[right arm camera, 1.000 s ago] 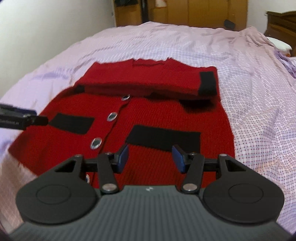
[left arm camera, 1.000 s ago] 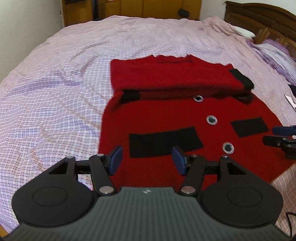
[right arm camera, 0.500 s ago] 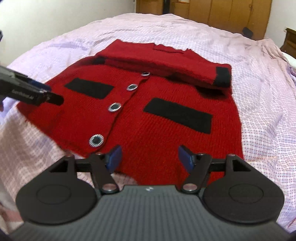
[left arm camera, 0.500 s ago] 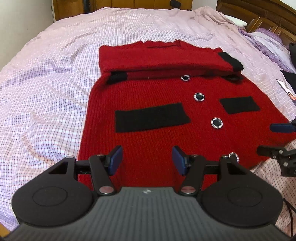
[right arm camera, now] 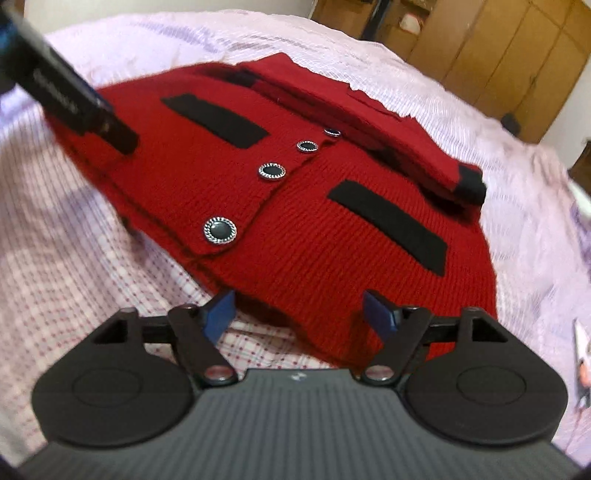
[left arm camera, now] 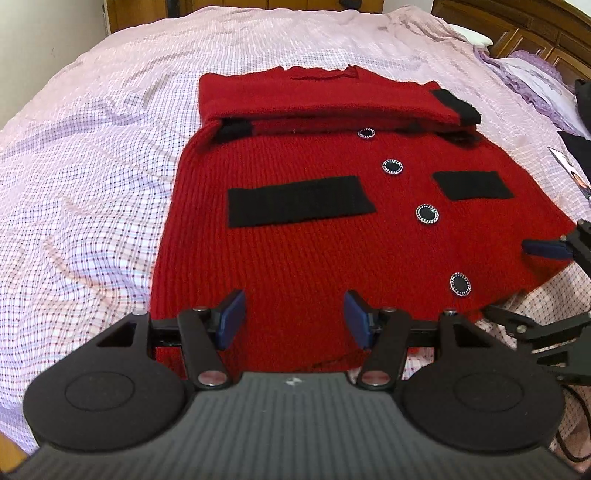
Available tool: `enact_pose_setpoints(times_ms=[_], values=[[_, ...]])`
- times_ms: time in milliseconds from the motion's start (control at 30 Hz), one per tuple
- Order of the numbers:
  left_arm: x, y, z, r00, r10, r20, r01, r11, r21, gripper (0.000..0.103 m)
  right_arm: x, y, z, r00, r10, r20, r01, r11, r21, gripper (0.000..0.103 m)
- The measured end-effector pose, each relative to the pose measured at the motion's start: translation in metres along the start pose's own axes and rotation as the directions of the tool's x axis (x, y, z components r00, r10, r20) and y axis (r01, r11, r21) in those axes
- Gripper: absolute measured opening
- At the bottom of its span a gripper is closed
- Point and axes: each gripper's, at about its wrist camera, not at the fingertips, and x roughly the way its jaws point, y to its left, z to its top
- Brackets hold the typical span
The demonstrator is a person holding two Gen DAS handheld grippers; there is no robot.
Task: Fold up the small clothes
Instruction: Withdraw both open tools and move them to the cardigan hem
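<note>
A red knit cardigan (left arm camera: pixel 295 240) lies flat on the bed, with black pocket strips and silver-rimmed buttons (left arm camera: pixel 427 213). Its sleeves are folded across the chest. My left gripper (left arm camera: pixel 293 308) hangs open over the lower hem near the left side, nothing pressed between its blue pads. In the right wrist view the cardigan (right arm camera: pixel 332 236) appears tilted. My right gripper (right arm camera: pixel 299 310) is opening, with the hem's bottom edge lying between its fingers, untouched by the pads. The right gripper (left arm camera: pixel 524 284) also shows at the garment's right corner. One finger (right arm camera: pixel 74 99) of the left gripper crosses the upper left.
The bed sheet (left arm camera: pixel 92 166) is pink checked and wrinkled. A wooden headboard (left arm camera: pixel 517 33) and purple pillow (left arm camera: pixel 532 74) lie at the far right. A small printed card (left arm camera: pixel 570 171) lies on the sheet right of the cardigan. Wooden wardrobes (right arm camera: pixel 498 44) stand behind the bed.
Both grippers came closer and lower toward the cardigan's bottom hem. The right gripper rolled, tilting its view, and its jaws widened. The left gripper's jaws kept their gap.
</note>
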Motion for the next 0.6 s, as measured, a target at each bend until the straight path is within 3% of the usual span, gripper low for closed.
enact_pose_setpoints(times_ms=[167, 367, 600], values=[[-0.002, 0.002, -0.003, 1.000, -0.006, 0.004, 0.006, 1.000, -0.013, 0.065, 0.009, 0.008, -0.001, 0.999, -0.034, 0.006, 0.035, 0.999, -0.038, 0.079], [-0.005, -0.003, -0.006, 1.000, -0.012, 0.005, 0.012, 1.000, 0.010, 0.065, 0.014, 0.000, 0.006, 0.996, -0.074, 0.046, 0.072, 0.997, 0.040, 0.079], [-0.012, -0.016, -0.009, 0.998, -0.060, 0.010, 0.059, 0.996, 0.062, 0.065, 0.018, -0.015, 0.010, 0.994, -0.067, 0.081, 0.055, 0.988, 0.143, 0.079]])
